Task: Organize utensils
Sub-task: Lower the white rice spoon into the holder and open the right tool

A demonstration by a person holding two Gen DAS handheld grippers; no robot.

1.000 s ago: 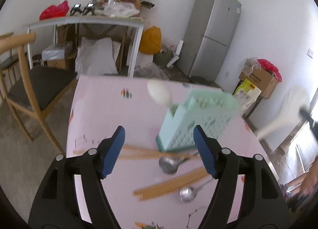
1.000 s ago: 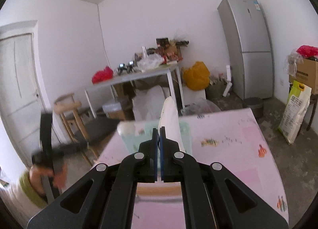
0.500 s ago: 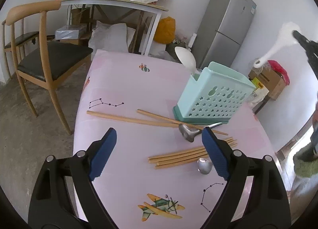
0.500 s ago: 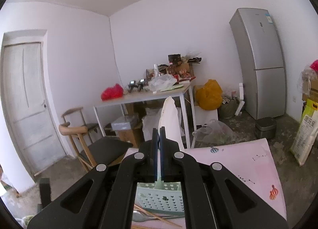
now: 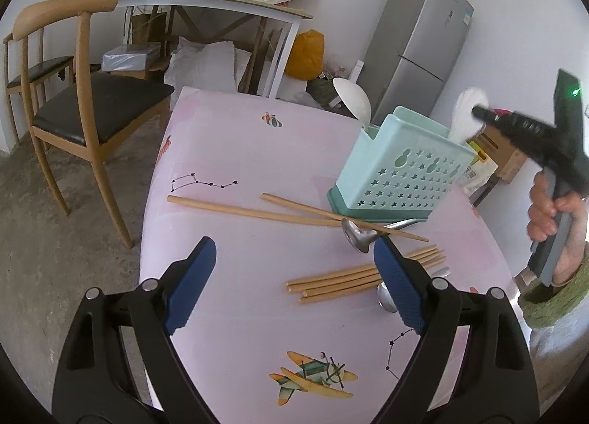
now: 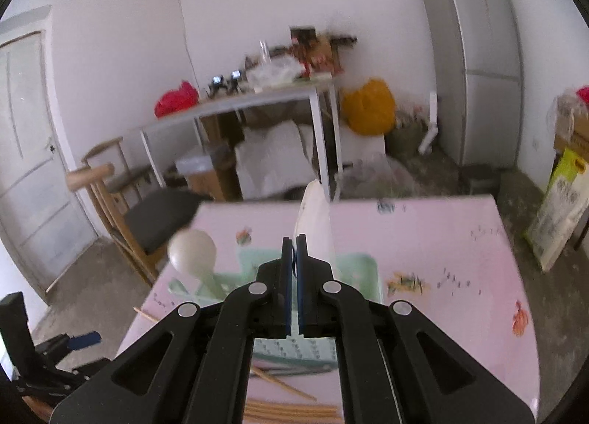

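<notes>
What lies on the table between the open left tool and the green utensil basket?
In the left wrist view: loose chopsticks and a metal spoon lie between left tool and basket.

No legible text, labels or numbers anywhere.

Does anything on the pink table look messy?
Yes. The chopsticks lie scattered flat beside the green holder instead of standing in it, two long ones crossing, and a metal spoon lies among them.

Our left gripper (image 5: pixel 291 276) has black arms, round silver screws and bumpy blue pads (image 5: pixel 191 286). Our right gripper (image 6: pixel 293 276) looks the same, with a small green light and a grey handle. Our hand (image 5: pixel 552 210) is bare and pinkish, with a fuzzy green sleeve (image 5: pixel 554 304).
</notes>
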